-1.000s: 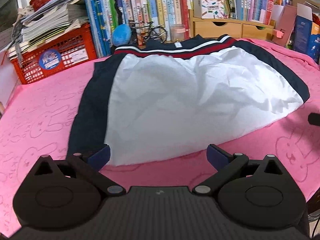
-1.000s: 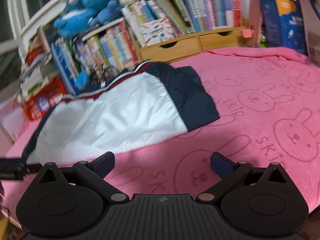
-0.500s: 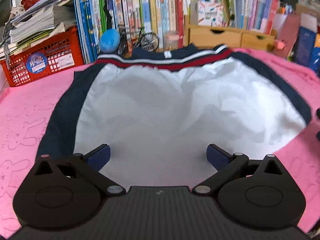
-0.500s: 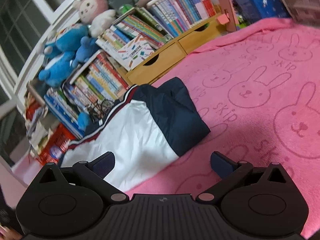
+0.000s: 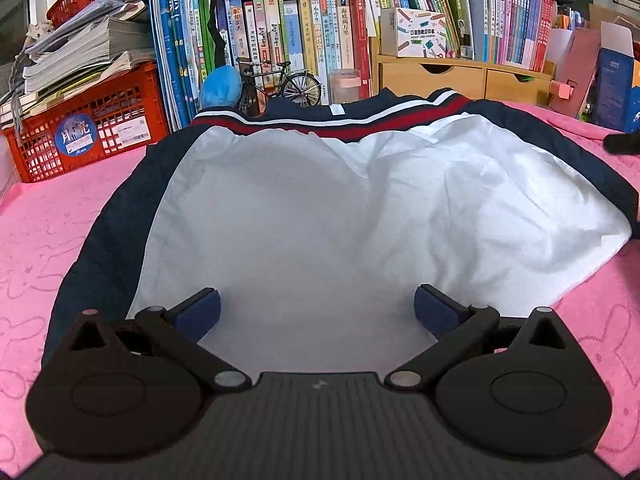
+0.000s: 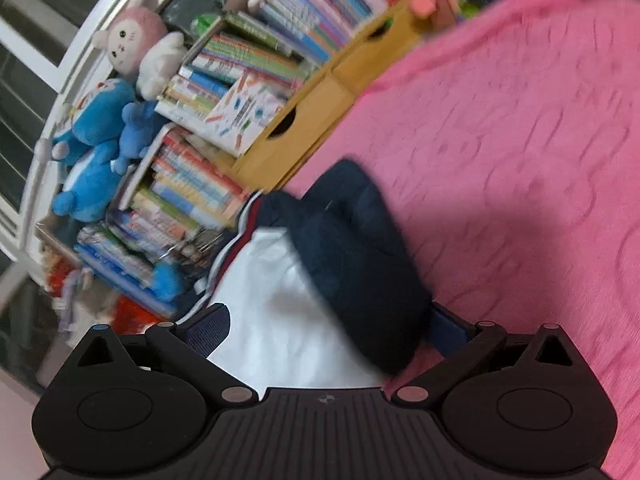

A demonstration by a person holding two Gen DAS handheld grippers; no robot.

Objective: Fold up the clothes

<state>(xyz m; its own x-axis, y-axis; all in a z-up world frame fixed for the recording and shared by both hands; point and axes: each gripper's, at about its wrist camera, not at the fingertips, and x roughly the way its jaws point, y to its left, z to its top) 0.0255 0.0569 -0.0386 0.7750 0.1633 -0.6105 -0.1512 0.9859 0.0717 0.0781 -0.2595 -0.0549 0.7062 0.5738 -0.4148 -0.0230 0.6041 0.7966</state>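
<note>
Surface: pink blanket [image 5: 60, 216] with rabbit pattern
Back: upright books [image 5: 304, 36], wooden drawers [image 5: 460, 76]
Left: red crate [image 5: 88, 128] under stacked papers
Above: plush toys [image 6: 104, 128]

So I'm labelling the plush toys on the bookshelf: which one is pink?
The pink bunny-eared plush at the top of the pile; the plush toys just below it, like the large blue one, are blue and white.

My right gripper [image 6: 326, 330], jaws spread wide, straddles the navy-and-white jacket [image 6: 320, 300] lying on the pink blanket [image 6: 520, 140]; the picture is blurred.
</note>
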